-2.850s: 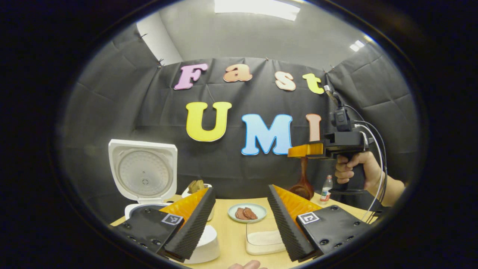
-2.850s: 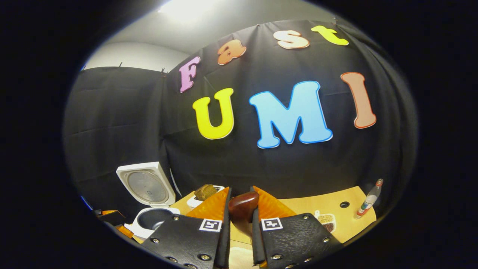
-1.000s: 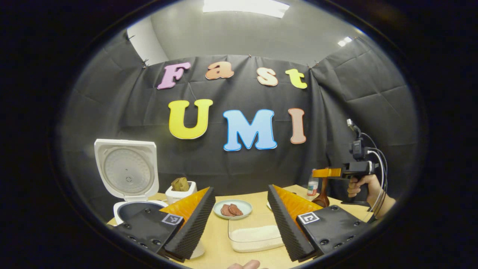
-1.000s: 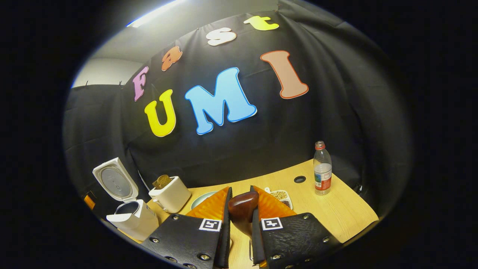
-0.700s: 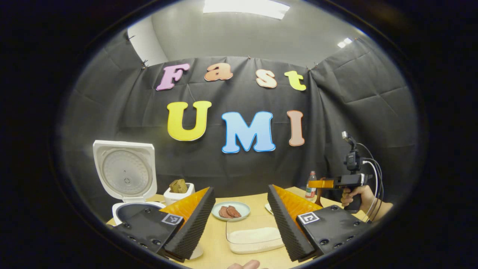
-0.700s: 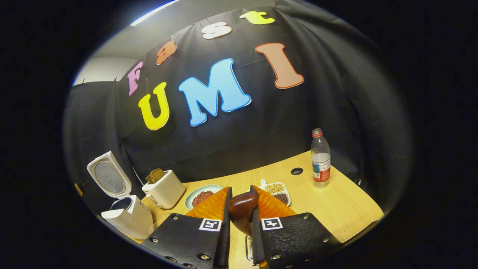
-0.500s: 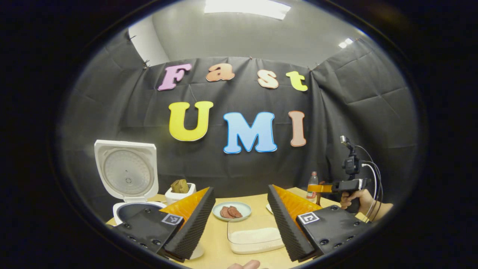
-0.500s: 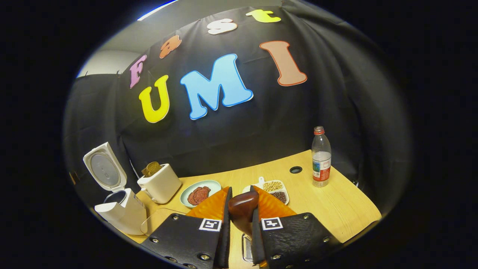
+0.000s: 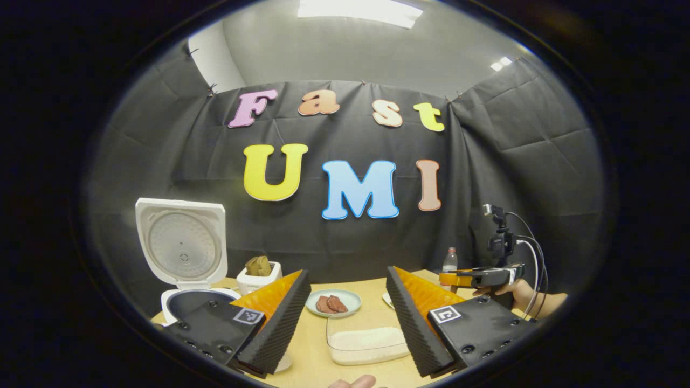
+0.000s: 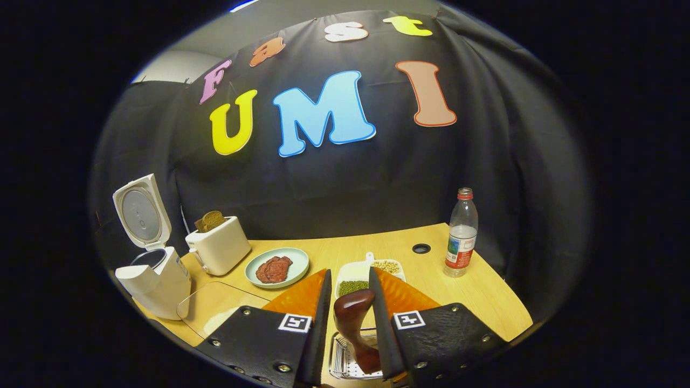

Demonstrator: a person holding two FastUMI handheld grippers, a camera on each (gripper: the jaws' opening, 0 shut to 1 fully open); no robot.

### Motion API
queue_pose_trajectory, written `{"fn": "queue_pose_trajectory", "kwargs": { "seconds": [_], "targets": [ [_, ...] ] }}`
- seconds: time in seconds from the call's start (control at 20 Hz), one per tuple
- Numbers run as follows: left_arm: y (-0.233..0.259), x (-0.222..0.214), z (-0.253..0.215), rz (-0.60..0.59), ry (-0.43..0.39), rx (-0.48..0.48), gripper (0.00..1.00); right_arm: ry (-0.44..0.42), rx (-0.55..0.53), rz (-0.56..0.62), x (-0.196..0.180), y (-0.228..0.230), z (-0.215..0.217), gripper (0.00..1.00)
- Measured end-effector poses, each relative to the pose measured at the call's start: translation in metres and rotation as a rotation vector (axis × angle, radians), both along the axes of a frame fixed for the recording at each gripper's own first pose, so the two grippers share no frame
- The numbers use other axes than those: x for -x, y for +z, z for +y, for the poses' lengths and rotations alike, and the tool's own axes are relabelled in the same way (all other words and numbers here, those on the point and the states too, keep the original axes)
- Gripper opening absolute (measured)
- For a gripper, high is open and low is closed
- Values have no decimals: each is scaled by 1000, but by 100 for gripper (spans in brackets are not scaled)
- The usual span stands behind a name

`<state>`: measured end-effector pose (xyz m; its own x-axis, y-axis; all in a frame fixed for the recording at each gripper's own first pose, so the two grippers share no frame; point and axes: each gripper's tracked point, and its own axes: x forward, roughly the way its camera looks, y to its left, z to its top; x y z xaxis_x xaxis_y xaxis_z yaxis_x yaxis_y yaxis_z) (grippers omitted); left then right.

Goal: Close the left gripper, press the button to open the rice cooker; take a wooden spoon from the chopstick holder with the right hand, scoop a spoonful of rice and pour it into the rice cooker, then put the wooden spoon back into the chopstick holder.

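Printed on the upper face of each finger of both grippers, a small square black-and-white marker was seen; the label on the clear plastic bottle with a red cap (image 10: 461, 231) was too small to be made out.

In the right gripper view, the right gripper (image 10: 347, 302) was seen with its fingers parted slightly, the dark brown wooden spoon (image 10: 353, 323) standing between them; whether either finger pressed on the handle could not be told. Directly beneath the fingers, the spoon's lower end was seen inside a metal wire chopstick holder (image 10: 340, 362). Just ahead of the fingertips lay a white divided dish of beans (image 10: 372, 269), with the bottle farther ahead to the right. Ahead to the left were a pale green plate of reddish meat slices (image 10: 277, 268), a cream toaster holding bread (image 10: 218, 248) and the white rice cooker (image 10: 151, 275) with its lid raised.

In the left gripper view, the left gripper (image 9: 347, 291) was held with its fingers spread wide and nothing between them. Between and just beyond its fingers, a clear rectangular container of white rice (image 9: 366, 342) rested on the light wooden table (image 9: 372, 288). The cooker's dark open pot was seen to the left of the left finger. Far to the right, a hand (image 9: 520, 293) was seen holding the right gripper.
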<state>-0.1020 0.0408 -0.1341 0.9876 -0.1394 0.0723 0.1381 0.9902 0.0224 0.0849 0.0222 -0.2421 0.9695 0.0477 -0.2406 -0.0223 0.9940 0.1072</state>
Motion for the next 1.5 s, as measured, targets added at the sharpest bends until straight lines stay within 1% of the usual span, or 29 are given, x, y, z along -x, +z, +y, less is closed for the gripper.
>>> {"fn": "queue_pose_trajectory", "kwargs": {
  "seconds": [0.1, 0.15, 0.2, 0.25, 0.35, 0.45, 0.6, 0.8, 0.9, 1.0, 1.1, 1.15, 1.2, 1.25, 1.3, 1.45, 1.5],
  "targets": [
    [1, 0, 1, -5, 3, 2, 98, -26, 23, -18, 0, 5, -13, 64],
    [1, -1, 1, -5, 2, 3, 98, -43, 40, -37, 0, 11, -19, 71],
    [2, -1, 1, -5, 4, 3, 98, -55, 53, -58, 2, 20, -24, 75],
    [3, -1, 2, -6, 7, 2, 98, -62, 62, -79, 5, 28, -28, 86],
    [4, 0, 5, -9, 14, 5, 98, -73, 60, -112, 12, 45, -36, 96],
    [7, 0, 9, -13, 21, 12, 98, -70, 50, -143, 21, 63, -40, 96],
    [11, 0, 19, -16, 41, 17, 98, -74, 73, -178, 36, 82, -50, 96],
    [26, -7, 41, -19, 89, 10, 98, -54, 100, -188, 50, 92, -53, 96],
    [44, -15, 57, -16, 122, -4, 98, -43, 113, -184, 53, 96, -55, 96],
    [67, -25, 84, -28, 183, -19, 99, -35, 110, -192, 55, 103, -57, 96],
    [90, -37, 109, -41, 228, -2, 98, -36, 95, -212, 59, 112, -62, 96],
    [100, -44, 120, -47, 238, 15, 94, -35, 87, -221, 60, 116, -64, 96],
    [111, -52, 130, -59, 238, 35, 98, -33, 85, -227, 60, 118, -65, 96],
    [122, -62, 143, -72, 246, 42, 89, -33, 91, -226, 60, 118, -67, 96],
    [131, -71, 161, -77, 279, 43, 81, -32, 100, -228, 60, 117, -69, 96],
    [147, -95, 217, -68, 402, 8, 76, -31, 110, -227, 57, 115, -75, 96],
    [148, -104, 230, -63, 432, -2, 76, -29, 108, -224, 57, 113, -76, 96]
  ]
}}
